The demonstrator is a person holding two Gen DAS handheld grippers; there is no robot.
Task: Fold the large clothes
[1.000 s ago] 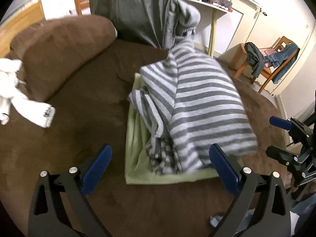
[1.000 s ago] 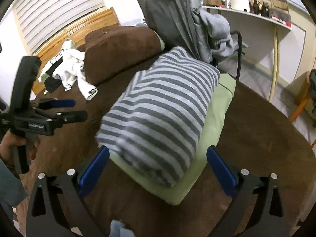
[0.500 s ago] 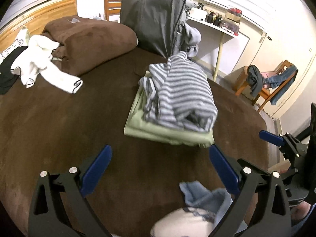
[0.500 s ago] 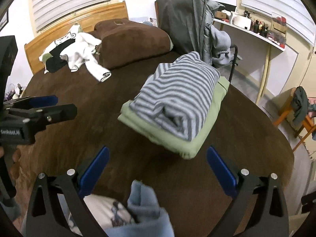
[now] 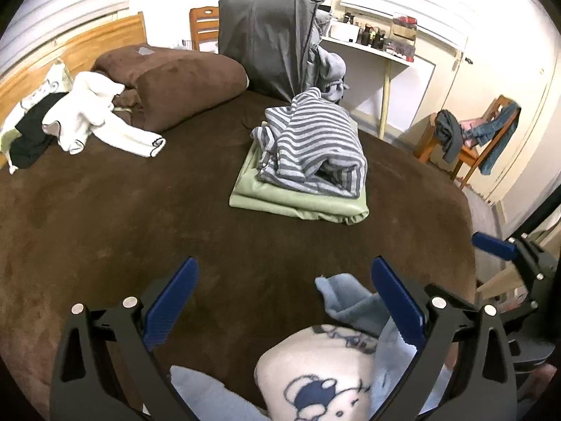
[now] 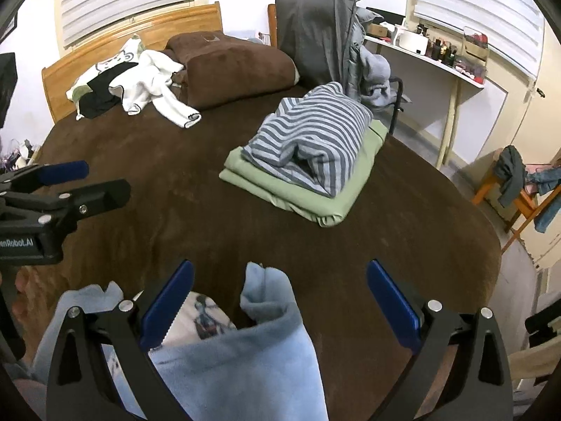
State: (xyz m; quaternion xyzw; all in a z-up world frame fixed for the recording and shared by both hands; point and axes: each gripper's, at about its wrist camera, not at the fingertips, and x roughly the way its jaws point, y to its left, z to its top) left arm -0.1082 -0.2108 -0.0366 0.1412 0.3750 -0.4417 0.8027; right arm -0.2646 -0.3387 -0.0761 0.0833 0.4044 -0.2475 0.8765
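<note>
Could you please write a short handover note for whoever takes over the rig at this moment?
Left gripper: open, empty, above the near edge of the brown bed cover.
Right gripper: open, empty, beside it.
Done: the striped garment lies folded, a bit loosely, on the folded green cloth mid-bed.
Left: a light blue fleece garment with a white printed panel lies unfolded right under both grippers, probably the next piece. White and black clothes are heaped near the headboard, unfolded.
</note>
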